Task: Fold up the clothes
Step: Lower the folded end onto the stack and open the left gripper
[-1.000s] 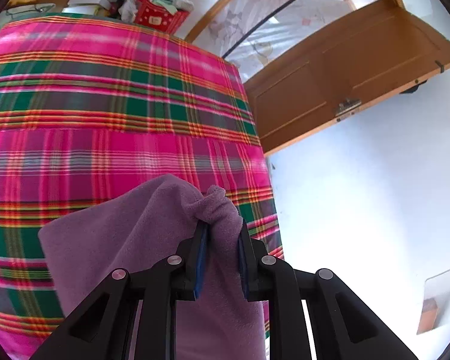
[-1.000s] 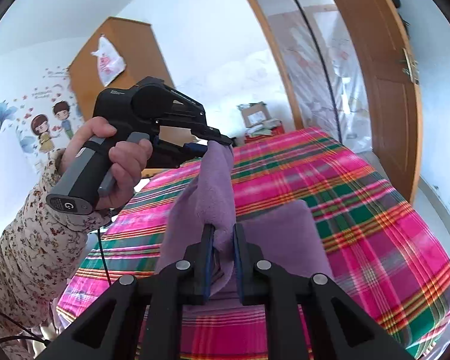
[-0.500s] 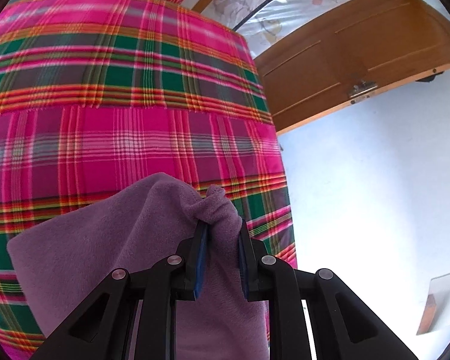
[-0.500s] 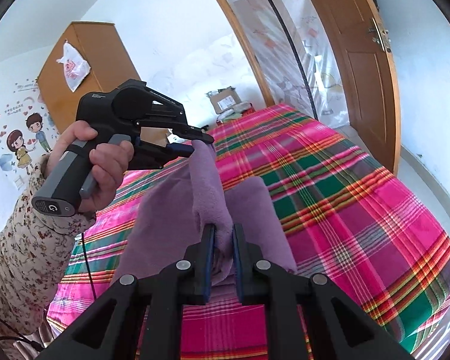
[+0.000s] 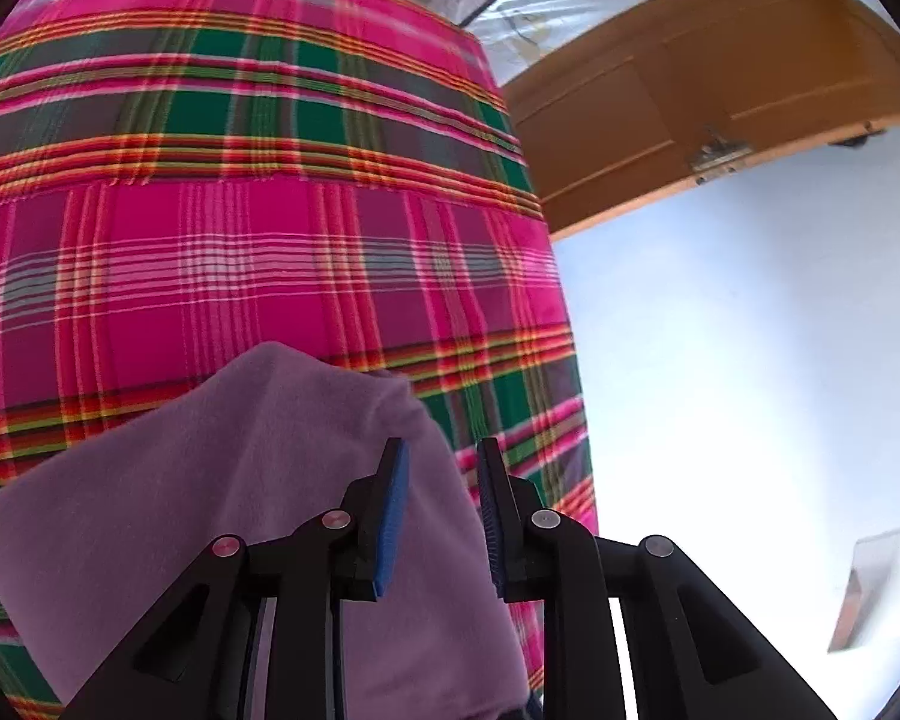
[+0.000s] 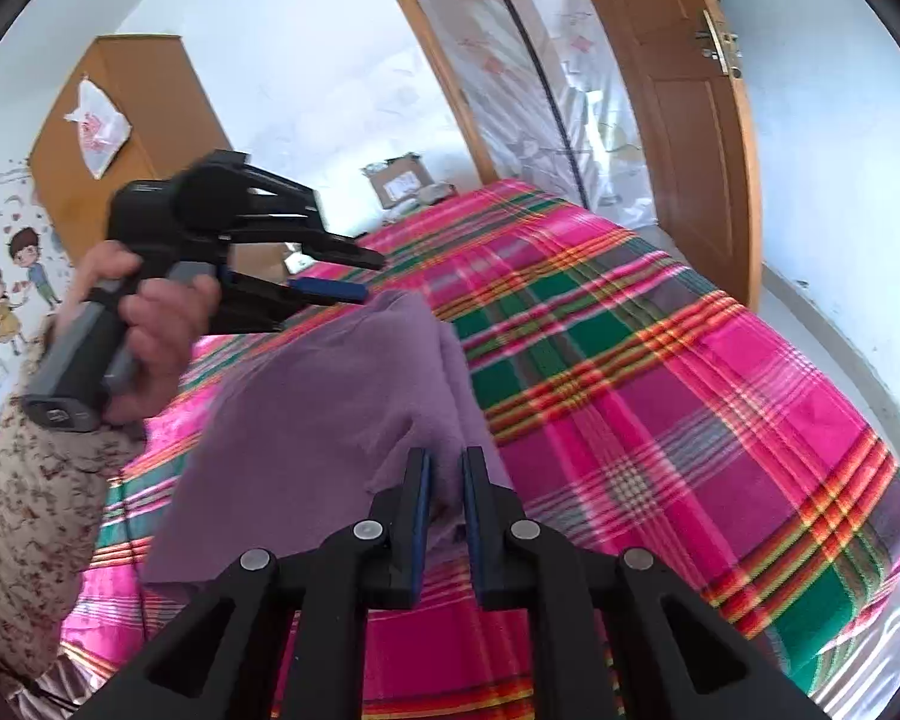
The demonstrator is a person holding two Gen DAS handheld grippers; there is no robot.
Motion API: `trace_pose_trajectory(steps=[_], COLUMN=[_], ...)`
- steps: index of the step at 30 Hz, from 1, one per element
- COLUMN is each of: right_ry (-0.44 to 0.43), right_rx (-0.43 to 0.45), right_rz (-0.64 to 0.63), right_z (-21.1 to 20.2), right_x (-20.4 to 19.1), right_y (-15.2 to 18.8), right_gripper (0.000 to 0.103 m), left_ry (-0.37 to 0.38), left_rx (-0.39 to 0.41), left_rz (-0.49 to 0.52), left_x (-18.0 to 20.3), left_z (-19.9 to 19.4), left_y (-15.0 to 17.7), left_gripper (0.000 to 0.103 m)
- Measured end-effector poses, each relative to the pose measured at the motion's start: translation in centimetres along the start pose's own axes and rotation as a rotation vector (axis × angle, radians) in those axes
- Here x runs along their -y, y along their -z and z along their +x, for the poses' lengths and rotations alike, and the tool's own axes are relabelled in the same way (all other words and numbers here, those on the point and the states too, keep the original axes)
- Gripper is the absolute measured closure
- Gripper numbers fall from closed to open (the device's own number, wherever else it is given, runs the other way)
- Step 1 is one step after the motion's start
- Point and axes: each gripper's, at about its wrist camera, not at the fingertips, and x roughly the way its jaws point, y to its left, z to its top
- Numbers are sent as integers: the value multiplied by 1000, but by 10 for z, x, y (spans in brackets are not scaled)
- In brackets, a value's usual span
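Note:
A purple cloth (image 5: 228,480) lies folded on the pink plaid bedspread (image 5: 240,192); it also shows in the right wrist view (image 6: 330,414). My left gripper (image 5: 441,474) is open just above the cloth's right corner, nothing between its blue pads. In the right wrist view the left gripper (image 6: 360,279) hovers open over the cloth's far corner. My right gripper (image 6: 447,468) is slightly parted around the cloth's near fold; I cannot tell whether its pads still pinch the fabric.
The bed's right edge (image 5: 570,360) drops to a white floor. A wooden door (image 6: 690,120) and a plastic-curtained doorway (image 6: 528,60) stand beyond the bed. A wooden wardrobe (image 6: 120,120) and boxes (image 6: 399,180) sit at the far end.
Both grippers lowered the cloth onto the bed. My left gripper opened and let go of its corner. My right gripper's jaws have parted a little.

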Motion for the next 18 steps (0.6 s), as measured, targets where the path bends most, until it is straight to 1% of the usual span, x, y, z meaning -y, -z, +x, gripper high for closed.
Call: trace_pose_trajectory(steps=[1, 6, 9, 12, 14, 16, 18], right_ry=[15, 66, 102, 40, -6, -14, -22], right_rx=[1, 15, 40, 86, 102, 80, 48], right_rz=[-5, -3, -3, -20, -51, -103, -148], right_z=[0, -5, -9, -14, -14, -5, 6], right_x=[1, 4, 4, 0, -8, -19, -29], right_y=[0, -2, -4, -10, -16, -22, -24], right_gripper=[92, 92, 91, 91, 88, 83, 80], left_ry=[5, 17, -10, -33, -48, -75, -77], left_rx=[10, 64, 84, 119, 143, 164, 165], left_rz=[21, 85, 103, 95, 98, 96, 84], left_x=[1, -3, -16, -35, -46, -59, -70], left_z=[-4, -33, -52, -70, -80, -89, -93], left_y=[1, 10, 20, 31, 42, 56, 66], left_gripper=[78, 78, 78, 78, 78, 78, 78])
